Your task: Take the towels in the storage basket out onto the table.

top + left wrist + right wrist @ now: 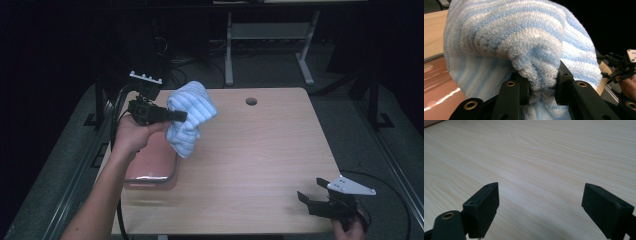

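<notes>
A: Where's the towel right now?

B: Off the table, up in the air over its far left part. The left gripper is clamped on a bunched fold of it, and the rest droops below the jaws, with the lowest tip just above the pink tray edge. In the left gripper view the pads pinch a thick wad of terry between them

A: So which step would you call this?

B: I'd say the carry. It's lifted and being taken somewhere, most likely toward that tray, though I can't be sure of the goal

A: And the other hand?

B: The right gripper sits low at the near right corner, jaws spread wide with nothing between them. The right gripper view has bare wood under the open pads

A: What does the next move call for?

B: My guess is lowering the cloth until its hanging end meets a surface, then letting go. It's limp, so it will crumple wherever it lands. If it needs spreading flat, the idle hand would have to catch a free corner first

A: How is it lying, lengthwise?

B: Its long axis runs from upper bulge to lower tip, roughly vertical, leaning a little toward the near side in the high view. The stripes curve around the bundle rather than run straight
</notes>
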{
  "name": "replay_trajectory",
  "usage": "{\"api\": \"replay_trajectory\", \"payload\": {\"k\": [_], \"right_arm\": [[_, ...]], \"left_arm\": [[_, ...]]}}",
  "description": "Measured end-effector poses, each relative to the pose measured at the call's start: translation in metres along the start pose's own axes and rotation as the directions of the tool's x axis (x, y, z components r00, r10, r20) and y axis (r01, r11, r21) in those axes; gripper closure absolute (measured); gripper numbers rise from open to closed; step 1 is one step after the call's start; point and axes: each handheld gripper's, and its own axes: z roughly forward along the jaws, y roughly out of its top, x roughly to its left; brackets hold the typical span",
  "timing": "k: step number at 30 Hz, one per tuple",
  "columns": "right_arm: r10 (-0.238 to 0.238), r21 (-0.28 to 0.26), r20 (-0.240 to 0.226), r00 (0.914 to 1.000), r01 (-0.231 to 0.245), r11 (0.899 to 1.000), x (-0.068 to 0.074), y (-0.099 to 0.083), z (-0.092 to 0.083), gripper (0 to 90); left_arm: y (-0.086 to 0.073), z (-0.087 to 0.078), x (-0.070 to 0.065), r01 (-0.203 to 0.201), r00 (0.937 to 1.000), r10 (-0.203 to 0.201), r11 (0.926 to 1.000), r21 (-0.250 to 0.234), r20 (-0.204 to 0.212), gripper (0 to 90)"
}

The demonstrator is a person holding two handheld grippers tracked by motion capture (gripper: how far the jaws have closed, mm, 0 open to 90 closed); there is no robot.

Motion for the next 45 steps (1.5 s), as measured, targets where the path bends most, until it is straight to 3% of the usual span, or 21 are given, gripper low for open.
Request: {"api": "replay_trajectory", "payload": {"k": [20,45], "right_arm": [[0.020,-0.019,0.001,0.9998,-0.020,1.000,-0.005,-0.001,-0.004,13.7],[0.023,-0.029,-0.001,0.9997,-0.023,0.999,-0.007,-0.001,-0.007,13.7]], "left_arm": [[0.018,0.025,-0.018,-0.038,0.9990,0.037,0.9990,0.026,0.027,70.6],[0.032,0.080,-0.044,-0.081,0.9934,0.074,0.9938,0.077,0.088,70.6]]}}
